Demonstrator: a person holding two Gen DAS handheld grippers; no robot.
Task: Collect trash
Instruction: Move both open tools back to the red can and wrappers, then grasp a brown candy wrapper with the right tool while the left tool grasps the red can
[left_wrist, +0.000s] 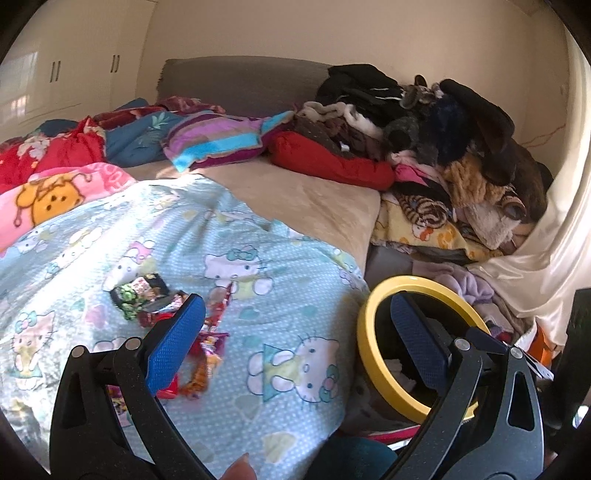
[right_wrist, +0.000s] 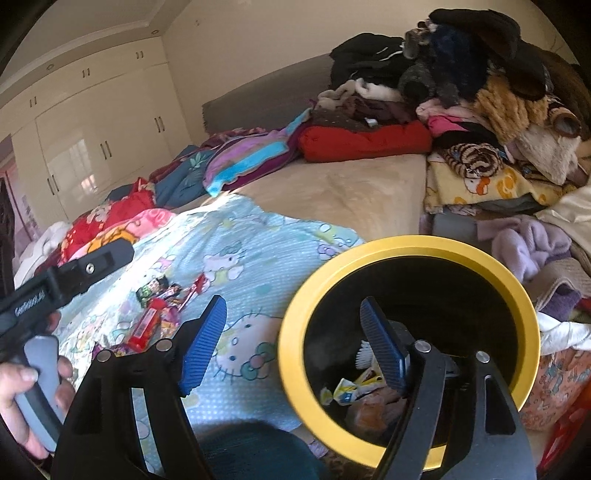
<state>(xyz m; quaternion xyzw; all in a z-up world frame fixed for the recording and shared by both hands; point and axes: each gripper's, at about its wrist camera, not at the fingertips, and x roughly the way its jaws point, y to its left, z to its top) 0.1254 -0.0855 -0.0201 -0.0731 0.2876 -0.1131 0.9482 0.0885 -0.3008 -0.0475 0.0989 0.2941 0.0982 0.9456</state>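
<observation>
Left gripper (left_wrist: 295, 339) hangs over the bed with its jaws spread wide, nothing between them; blue pads (left_wrist: 173, 343) bare. Just ahead of and under its left finger sits the scatter of candy wrappers (left_wrist: 147, 302) on the light blue Hello Kitty blanket (left_wrist: 258, 258), a few red and orange pieces partly hidden behind that finger. To the right of its right finger, beside the bed edge, is the yellow-rimmed trash bin (left_wrist: 369, 354), the finger overlapping the bin mouth in view. Right gripper (right_wrist: 295, 347) also released, jaws wide apart and empty; its right finger is over the open mouth of the bin (right_wrist: 295, 369), its left finger over the blanket (right_wrist: 258, 236). Inside the bin, below the right finger, some crumpled wrappers and paper (right_wrist: 351, 391) already lie at the bottom. The loose wrappers (right_wrist: 159, 314) are ahead and to the left of the right gripper, on the blanket, well apart from the bin. Further left in the right wrist view, the person's left hand (right_wrist: 22, 391) grips the handle of the other gripper body (right_wrist: 66, 280). Beyond both grippers: tan mattress sheet (left_wrist: 303, 199), a tall heap of clothes (left_wrist: 443, 140) ahead right, more bedding (left_wrist: 55, 155) ahead left, white wardrobe (right_wrist: 92, 140) at the far wall.
</observation>
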